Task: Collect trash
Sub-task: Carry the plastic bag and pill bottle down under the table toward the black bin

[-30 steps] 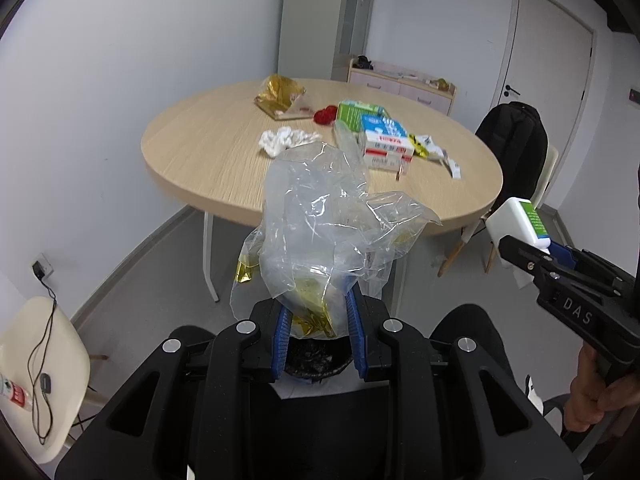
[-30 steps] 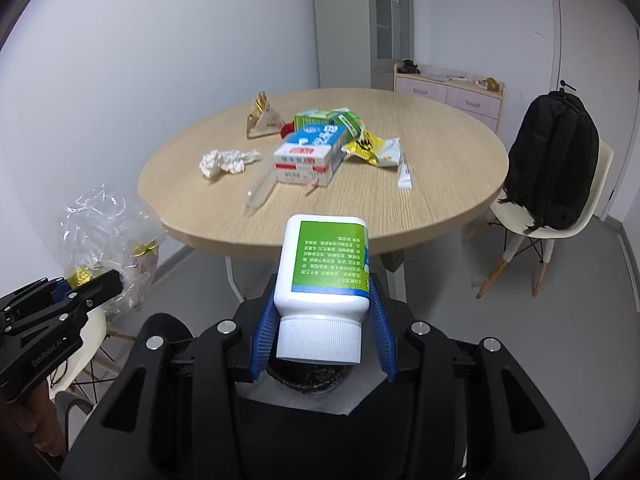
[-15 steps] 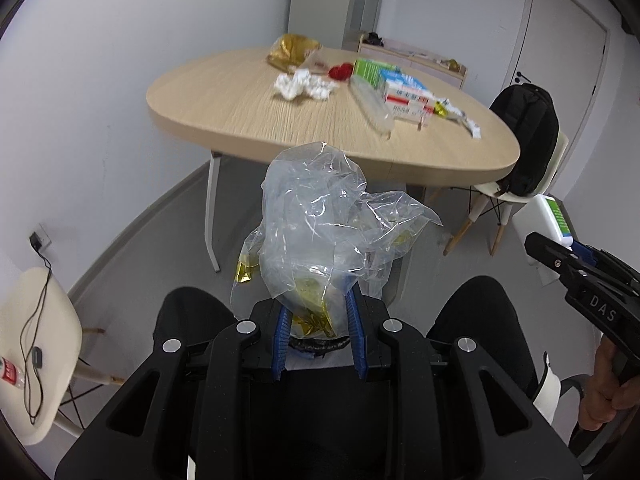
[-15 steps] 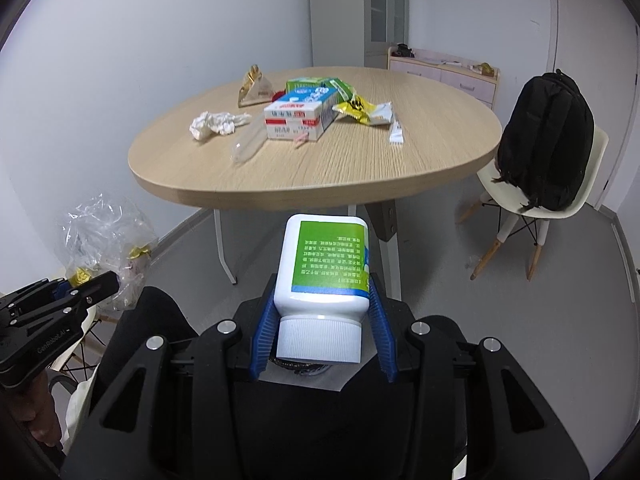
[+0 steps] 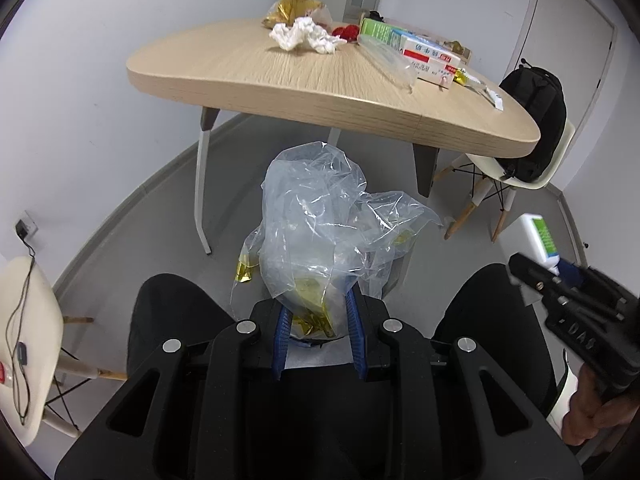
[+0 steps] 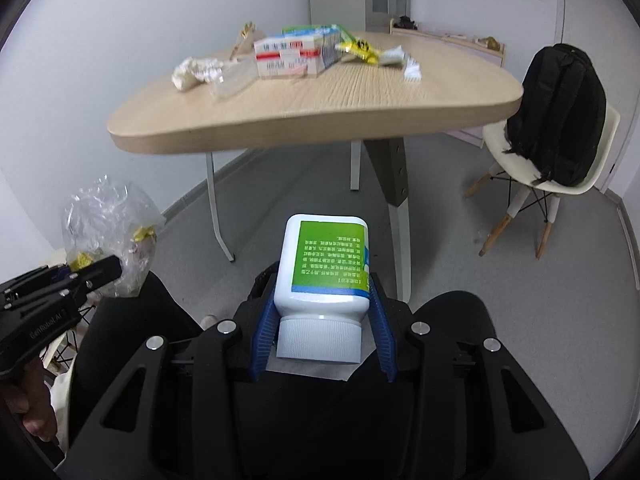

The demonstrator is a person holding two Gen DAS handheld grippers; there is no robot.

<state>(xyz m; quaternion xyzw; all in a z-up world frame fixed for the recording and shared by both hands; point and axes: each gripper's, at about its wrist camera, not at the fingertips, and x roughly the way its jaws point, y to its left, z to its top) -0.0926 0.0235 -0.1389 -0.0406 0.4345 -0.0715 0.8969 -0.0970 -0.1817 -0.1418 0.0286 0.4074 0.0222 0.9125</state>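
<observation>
A seated person in dark trousers holds a black gripper in each hand, both low in front of the knees. The left gripper [image 5: 318,312] is clamped on a crumpled clear plastic bag [image 5: 320,232] with bits of gold foil wrapper inside; the bag stands up between its blue pads. The right gripper [image 6: 322,316] is clamped on a white plastic bottle with a green label [image 6: 326,264], its ribbed white cap pointing back toward the hand.

Beyond them stands a round, light wooden surface [image 5: 280,76] on pale legs. Toward its far edge lie a crumpled white tissue [image 5: 306,38], a gold foil packet [image 5: 294,8], something small and red [image 5: 346,33], a red-and-white carton [image 5: 430,58] with a green carton [image 5: 376,30] behind it, and a clear plastic sleeve [image 5: 388,60]. A yellow wrapper [image 6: 360,50] lies near the right edge. A black backpack [image 6: 558,116] sits on a cream chair [image 6: 592,176] just beside the surface.
</observation>
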